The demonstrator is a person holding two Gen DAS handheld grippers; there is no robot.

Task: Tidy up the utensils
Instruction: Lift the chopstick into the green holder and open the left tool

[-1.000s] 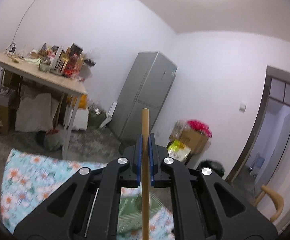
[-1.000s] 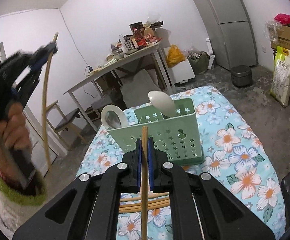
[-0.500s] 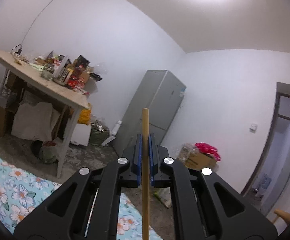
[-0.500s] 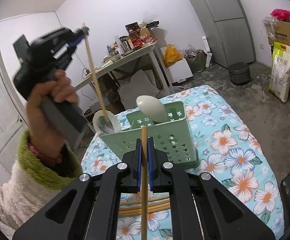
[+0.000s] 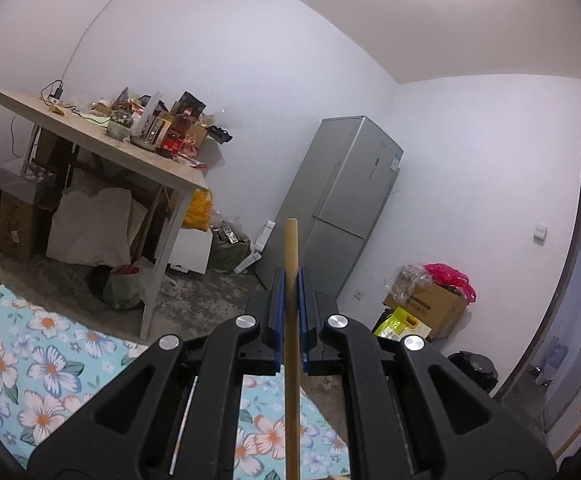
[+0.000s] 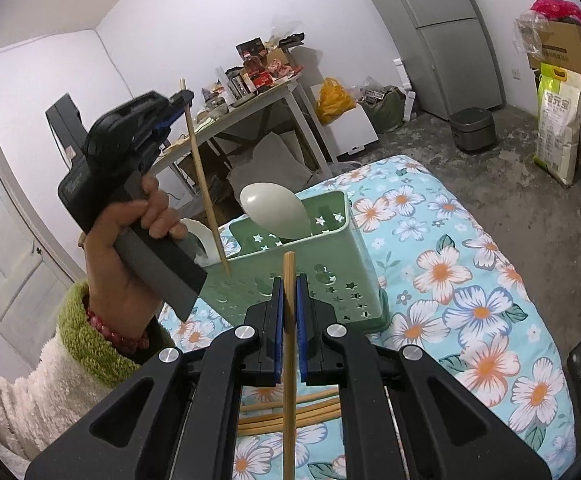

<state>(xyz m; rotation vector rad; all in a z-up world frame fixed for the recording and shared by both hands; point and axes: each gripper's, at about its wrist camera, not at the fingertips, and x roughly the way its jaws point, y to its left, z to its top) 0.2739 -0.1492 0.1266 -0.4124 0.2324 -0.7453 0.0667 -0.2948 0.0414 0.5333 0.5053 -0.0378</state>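
My left gripper (image 5: 290, 280) is shut on a wooden chopstick (image 5: 291, 344) that stands up between its blue pads. Seen from the right wrist, that left gripper (image 6: 182, 98) holds its chopstick (image 6: 206, 188) slanting down, with the lower tip at the near left corner of the green star-cut utensil caddy (image 6: 310, 280). My right gripper (image 6: 289, 284) is shut on a second chopstick (image 6: 289, 360), just in front of the caddy. A pale spoon (image 6: 274, 210) stands in the caddy and a white spoon (image 6: 200, 232) sits at its left. Several loose chopsticks (image 6: 290, 412) lie on the floral cloth below.
The caddy stands on a table with a blue floral cloth (image 6: 470, 300). A person's hand in a green-cuffed fleece sleeve (image 6: 86, 344) holds the left gripper. Behind are a cluttered wooden table (image 5: 102, 148), a grey fridge (image 5: 342, 204), cardboard boxes (image 5: 430, 308) and a rice cooker (image 6: 472, 128).
The left gripper has swung right and down toward the caddy, bringing its chopstick's lower tip to the caddy's near left corner. The right gripper has barely shifted.
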